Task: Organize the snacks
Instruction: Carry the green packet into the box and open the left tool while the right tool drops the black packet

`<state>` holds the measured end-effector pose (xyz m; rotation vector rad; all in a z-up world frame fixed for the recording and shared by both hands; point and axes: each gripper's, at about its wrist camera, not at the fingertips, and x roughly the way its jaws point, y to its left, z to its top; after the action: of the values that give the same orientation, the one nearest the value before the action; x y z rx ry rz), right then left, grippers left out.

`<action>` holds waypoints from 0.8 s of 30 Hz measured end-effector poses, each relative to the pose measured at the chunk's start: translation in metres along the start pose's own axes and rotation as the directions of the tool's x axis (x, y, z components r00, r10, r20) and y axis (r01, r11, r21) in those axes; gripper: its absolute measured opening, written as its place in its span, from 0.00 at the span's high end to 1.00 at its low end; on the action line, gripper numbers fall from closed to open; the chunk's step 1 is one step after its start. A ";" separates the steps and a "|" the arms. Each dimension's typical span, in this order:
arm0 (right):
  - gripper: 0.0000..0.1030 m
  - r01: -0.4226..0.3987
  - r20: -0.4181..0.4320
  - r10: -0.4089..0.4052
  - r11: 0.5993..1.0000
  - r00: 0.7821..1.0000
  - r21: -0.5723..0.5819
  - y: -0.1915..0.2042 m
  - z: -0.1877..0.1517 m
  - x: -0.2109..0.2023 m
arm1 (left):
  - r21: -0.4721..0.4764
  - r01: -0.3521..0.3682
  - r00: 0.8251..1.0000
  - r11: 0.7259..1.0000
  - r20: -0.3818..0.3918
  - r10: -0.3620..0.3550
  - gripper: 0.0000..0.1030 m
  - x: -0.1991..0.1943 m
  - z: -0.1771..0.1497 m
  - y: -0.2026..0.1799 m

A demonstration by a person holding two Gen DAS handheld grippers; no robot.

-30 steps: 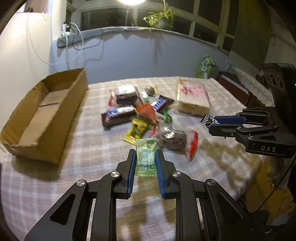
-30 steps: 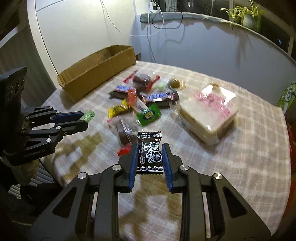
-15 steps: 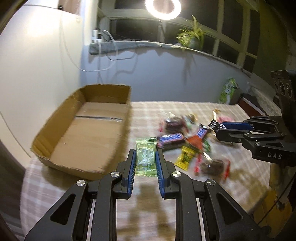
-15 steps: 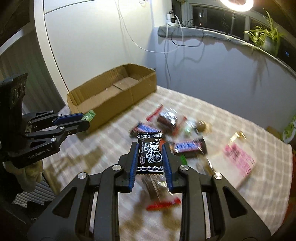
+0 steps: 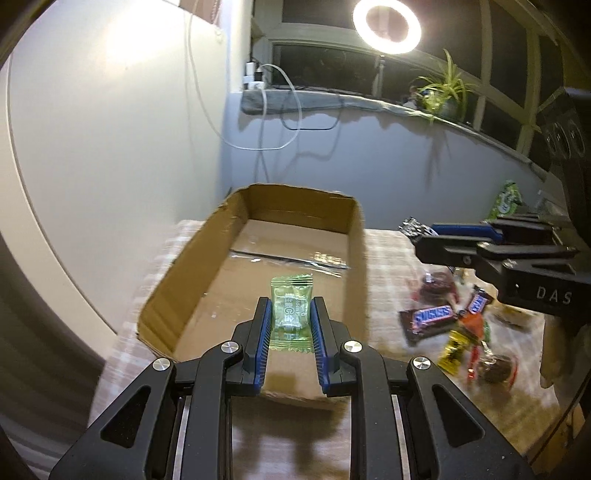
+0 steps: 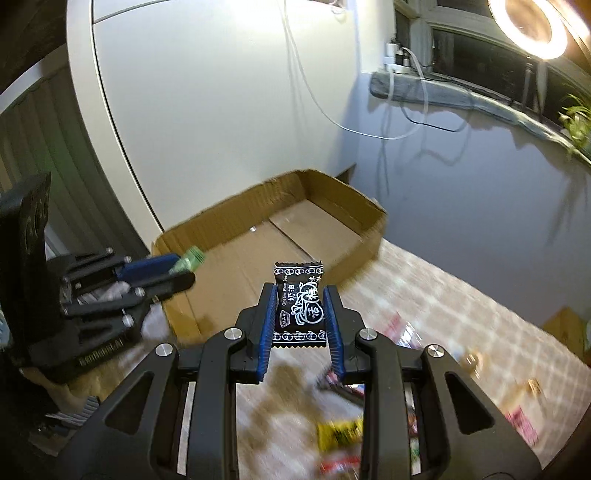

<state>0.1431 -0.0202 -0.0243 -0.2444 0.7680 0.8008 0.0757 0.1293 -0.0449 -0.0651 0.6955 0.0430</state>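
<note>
Carrying step: left tool (image 5: 290, 325) pinches a green foil candy sachet (image 5: 290, 312) above the open brown cardboard box (image 5: 258, 266); right tool (image 6: 299, 314) pinches a black cream-puff sachet (image 6: 300, 304) short of its rim. Next, presumably: release both inside.

Two grippers, left gripper (image 5: 290, 325) and right gripper (image 6: 300, 317), one green candy packet (image 5: 290, 312), one black candy packet (image 6: 299, 304), one cardboard box (image 5: 354, 236), two Snickers bars (image 5: 430, 317), one ring light (image 5: 386, 26), one potted plant (image 5: 443, 92)

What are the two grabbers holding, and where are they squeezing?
The left gripper pinches the green candy packet by its side edges. The right gripper pinches the black candy packet the same way.
</note>
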 end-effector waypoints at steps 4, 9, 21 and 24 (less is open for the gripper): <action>0.74 -0.022 -0.015 0.021 1.000 1.000 -0.022 0.010 0.018 0.026 | -0.013 -0.016 1.000 1.000 -0.005 0.016 0.81 0.008 0.002 0.012; 0.74 -0.039 -0.047 0.037 0.999 0.998 -0.037 0.018 0.031 0.058 | -0.020 -0.024 0.999 0.999 -0.022 0.024 0.81 0.018 0.003 0.021; 0.73 -0.047 -0.073 0.045 0.998 0.996 -0.028 0.014 0.034 0.077 | -0.028 -0.029 0.999 0.999 -0.036 0.028 0.79 0.027 0.006 0.024; 0.54 -0.030 -0.060 0.028 0.999 0.998 -0.036 0.013 0.034 0.074 | -0.031 -0.037 0.999 0.999 -0.033 0.036 0.79 0.027 0.007 0.023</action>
<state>0.1845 0.0458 -0.0506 -0.2918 0.8148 0.8385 0.0994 0.1533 -0.0582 -0.0831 0.7288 0.0882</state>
